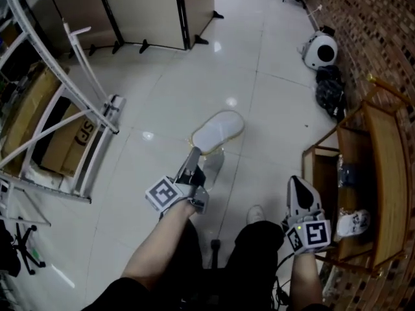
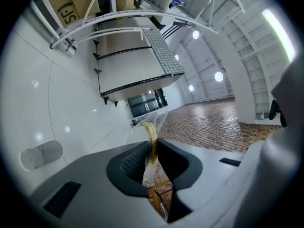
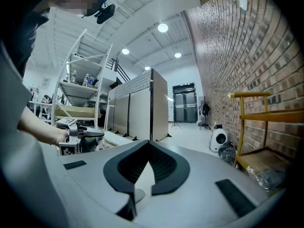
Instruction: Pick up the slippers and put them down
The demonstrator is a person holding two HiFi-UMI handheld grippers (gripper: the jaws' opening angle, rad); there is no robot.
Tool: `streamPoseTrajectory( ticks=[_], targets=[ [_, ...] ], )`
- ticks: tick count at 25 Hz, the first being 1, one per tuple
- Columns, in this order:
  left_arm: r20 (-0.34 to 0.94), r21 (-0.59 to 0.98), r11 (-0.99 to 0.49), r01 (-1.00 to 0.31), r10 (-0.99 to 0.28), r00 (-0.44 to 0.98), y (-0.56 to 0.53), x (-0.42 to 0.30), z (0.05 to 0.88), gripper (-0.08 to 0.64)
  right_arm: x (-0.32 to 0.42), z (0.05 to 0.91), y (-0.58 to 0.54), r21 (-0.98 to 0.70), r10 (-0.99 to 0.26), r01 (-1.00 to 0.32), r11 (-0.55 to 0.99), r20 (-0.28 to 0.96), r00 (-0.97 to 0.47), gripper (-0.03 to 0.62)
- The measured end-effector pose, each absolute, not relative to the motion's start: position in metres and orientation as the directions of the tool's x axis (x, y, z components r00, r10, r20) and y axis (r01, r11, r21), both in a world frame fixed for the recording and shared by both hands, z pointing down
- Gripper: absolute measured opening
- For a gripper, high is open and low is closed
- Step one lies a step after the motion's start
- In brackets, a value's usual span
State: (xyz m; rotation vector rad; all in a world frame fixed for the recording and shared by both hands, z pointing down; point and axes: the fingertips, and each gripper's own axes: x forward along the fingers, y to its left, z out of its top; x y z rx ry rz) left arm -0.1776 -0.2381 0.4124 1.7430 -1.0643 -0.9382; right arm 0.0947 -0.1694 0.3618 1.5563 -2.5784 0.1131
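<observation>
Left tool (image 1: 194, 153) on plastic bag (image 1: 213, 164) around slipper (image 1: 219, 131)

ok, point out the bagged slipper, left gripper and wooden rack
bagged slipper (image 1: 219, 130): head view, its white middle.
left gripper (image 1: 194, 155): head view, between its jaws' tips.
wooden rack (image 1: 382, 157): head view, bare top board.

Glossy white tile floor (image 1: 162, 89), rough brick wall (image 1: 389, 31), crinkly clear plastic bag (image 1: 213, 166), wooden rack (image 1: 382, 154).

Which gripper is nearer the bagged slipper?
Left. The left gripper pinches the clear bag holding the slipper; the right gripper is off to the side by the wooden rack, touching nothing.
</observation>
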Motion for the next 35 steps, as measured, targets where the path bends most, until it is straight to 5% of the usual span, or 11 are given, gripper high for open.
streamPoseTrajectory(
  ticks=[7,17,24,29,35],
  targets=[
    [-0.156,0.942,-0.243,-0.23,-0.927,0.343,-0.275,-0.13,0.463,0.051,0.1,0.422,-0.221,-0.104,-0.887,-0.912,0.398,0.211,-0.411,0.009],
    [0.136,0.939,0.014,-0.345,-0.934,0.332,-0.305,-0.098,0.622,0.052,0.115,0.535,-0.267,-0.205,-0.867,-0.94,0.272,0.372,-0.331,0.009],
    [0.313,0.94,0.253,-0.23,-0.909,0.277,-0.3,-0.072,0.741,0.052,0.109,0.622,-0.264,-0.347,-0.766,-0.917,0.195,0.53,-0.363,0.009],
    [0.39,0.919,0.363,-0.156,-0.898,0.205,-0.285,-0.064,0.789,0.052,0.098,0.631,-0.26,-0.386,-0.726,-0.893,0.233,0.542,-0.424,0.009],
    [0.589,0.8,0.522,-0.297,-0.777,0.222,-0.253,-0.063,0.839,0.048,0.098,0.634,-0.256,-0.42,-0.719,-0.877,0.231,0.534,-0.445,0.009]
  ],
)
